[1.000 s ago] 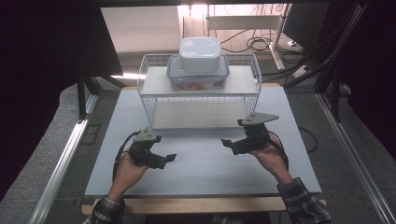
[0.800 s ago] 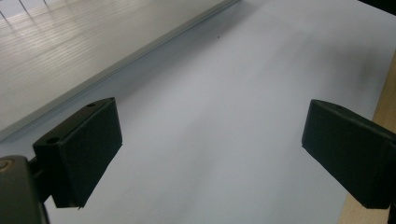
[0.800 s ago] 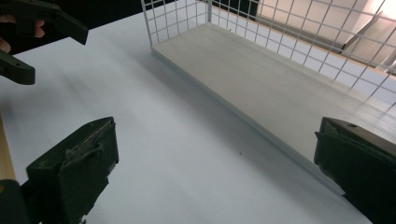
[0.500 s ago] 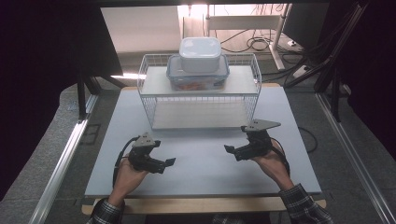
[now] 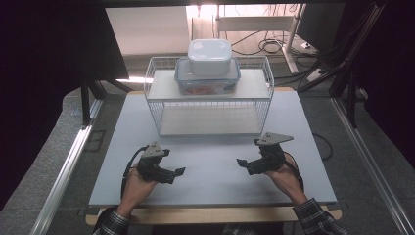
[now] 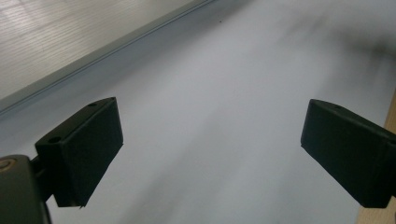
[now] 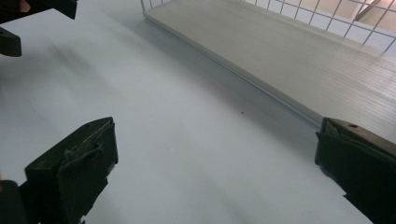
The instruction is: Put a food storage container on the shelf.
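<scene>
A white wire rack [image 5: 210,100] stands at the back of the grey table [image 5: 210,166]. On its top shelf sits a clear container with a blue-rimmed lid [image 5: 207,81], and a smaller white lidded container [image 5: 209,57] is stacked on that. My left gripper [image 5: 178,172] rests low over the table's front left, open, its jaws wide apart in the left gripper view [image 6: 210,154] with only bare table between them. My right gripper [image 5: 242,164] is at the front right, open as well [image 7: 215,172], facing the rack's lower shelf [image 7: 299,65].
The rack's lower shelf [image 5: 210,120] holds nothing. Metal rails [image 5: 73,152] run along both sides of the table. Cables [image 5: 264,44] and stand legs lie on the floor behind the rack. The left gripper [image 7: 23,23] shows far off in the right gripper view.
Both hands have drawn back toward the front edge of the table, away from the rack. Both grippers stay open.
</scene>
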Available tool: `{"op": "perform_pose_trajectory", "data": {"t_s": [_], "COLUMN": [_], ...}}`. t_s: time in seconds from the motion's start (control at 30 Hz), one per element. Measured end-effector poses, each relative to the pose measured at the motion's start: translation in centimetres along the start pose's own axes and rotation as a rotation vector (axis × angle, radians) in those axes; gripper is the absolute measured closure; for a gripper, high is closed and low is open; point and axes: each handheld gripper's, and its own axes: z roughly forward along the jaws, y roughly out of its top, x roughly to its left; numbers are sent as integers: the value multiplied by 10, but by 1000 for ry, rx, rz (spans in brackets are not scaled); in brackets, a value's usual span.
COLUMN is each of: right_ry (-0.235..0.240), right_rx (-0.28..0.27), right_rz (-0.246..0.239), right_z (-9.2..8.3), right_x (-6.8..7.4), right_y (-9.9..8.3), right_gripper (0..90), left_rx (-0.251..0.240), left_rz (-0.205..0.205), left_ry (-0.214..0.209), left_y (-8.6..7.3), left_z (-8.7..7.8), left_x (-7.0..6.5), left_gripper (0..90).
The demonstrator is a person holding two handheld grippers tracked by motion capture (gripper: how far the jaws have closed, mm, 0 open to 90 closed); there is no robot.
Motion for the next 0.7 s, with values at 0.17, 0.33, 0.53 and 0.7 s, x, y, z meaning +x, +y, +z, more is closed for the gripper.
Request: {"op": "perform_pose_trajectory", "data": {"t_s": [0.17,0.33,0.53,0.7], "right_ry": [-1,-10,-16,-22], "right_rx": [-4,-9,-9,-4], "right_rz": [6,8,7,10], "right_z": [-1,-4,-9,-14], "right_x": [0,-1,-3,-5], "right_y": [-4,-8,-14,-19], "right_gripper": [0,0,0,0], "left_rx": [3,11,21,29], "left_rz": [1,6,7,5], "left_ry": [6,16,34,41], "left_y": [-3,-6,-11,-15], "left_z": [0,0,-2,-3], "left_x": [0,-1,-1,0], "left_gripper": [56,56,55,54]}}
